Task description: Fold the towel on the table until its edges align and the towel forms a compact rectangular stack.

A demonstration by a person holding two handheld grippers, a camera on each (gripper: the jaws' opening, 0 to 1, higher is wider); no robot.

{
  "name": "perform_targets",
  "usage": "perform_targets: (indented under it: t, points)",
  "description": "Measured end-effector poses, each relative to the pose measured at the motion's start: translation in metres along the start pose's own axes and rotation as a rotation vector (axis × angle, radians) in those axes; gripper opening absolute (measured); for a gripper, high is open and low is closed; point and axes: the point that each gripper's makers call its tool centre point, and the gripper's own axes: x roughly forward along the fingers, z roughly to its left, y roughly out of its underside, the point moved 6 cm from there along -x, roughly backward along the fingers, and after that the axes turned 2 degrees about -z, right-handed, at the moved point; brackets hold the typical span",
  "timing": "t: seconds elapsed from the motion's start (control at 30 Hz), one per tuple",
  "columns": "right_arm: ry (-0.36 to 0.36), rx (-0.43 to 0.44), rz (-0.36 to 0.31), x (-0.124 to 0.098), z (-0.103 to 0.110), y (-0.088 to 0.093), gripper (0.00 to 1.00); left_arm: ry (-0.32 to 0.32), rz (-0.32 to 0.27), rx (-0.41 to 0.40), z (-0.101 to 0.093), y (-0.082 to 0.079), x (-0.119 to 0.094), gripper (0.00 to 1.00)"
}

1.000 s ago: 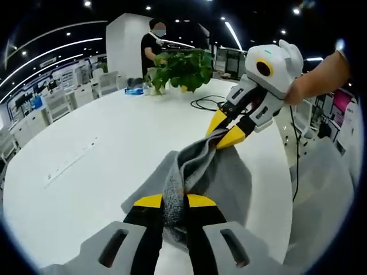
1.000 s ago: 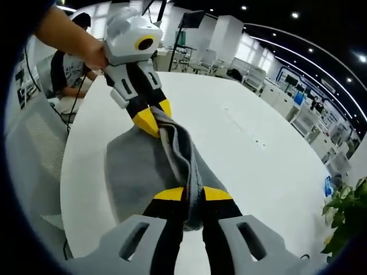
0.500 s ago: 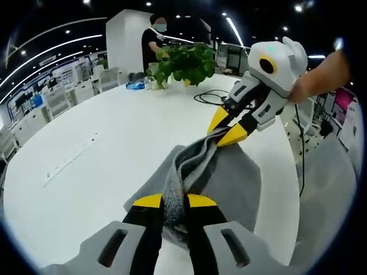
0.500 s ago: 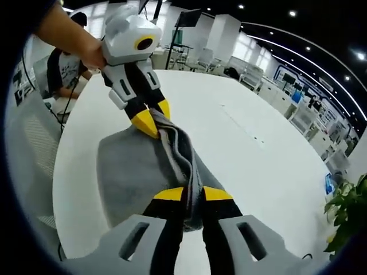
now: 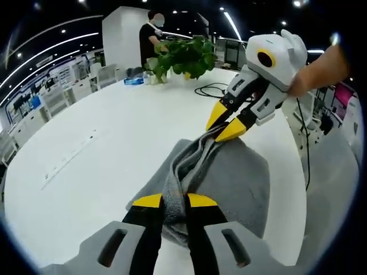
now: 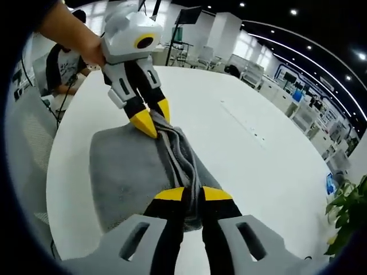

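Both grippers are clamped tight on the grey towel (image 5: pixel 229 177): the left gripper (image 5: pixel 174 201) pinches one bunched end, the right gripper (image 6: pixel 187 195) the other. The ridge is lifted between them, the rest draped on the white table (image 5: pixel 109 143). A leafy plant (image 5: pixel 183 57) sits far back.

light: bright, even; ceiling spots and strip lights above the table (image 5: pixel 86 149)
glare: table top near white, little surface detail
shadows: soft, faint grey rim under the towel (image 6: pixel 123 177)
focus: towel weave sharp; far desks behind the table soft
distortion: strong fisheye; table edge bows, room bends outward
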Motion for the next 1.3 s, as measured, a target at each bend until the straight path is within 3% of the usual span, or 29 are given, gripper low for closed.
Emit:
perform_targets:
  t: [0.67,1.3]
  points:
    - [-0.012,0.011,0.011,0.012,-0.003,0.005,0.08,-0.011,0.024,-0.02,0.007,0.007,0.009,0.16]
    - [0.011,0.031,-0.028,0.013,-0.012,0.002,0.07,-0.078,0.055,-0.031,0.02,0.017,0.008,0.17]
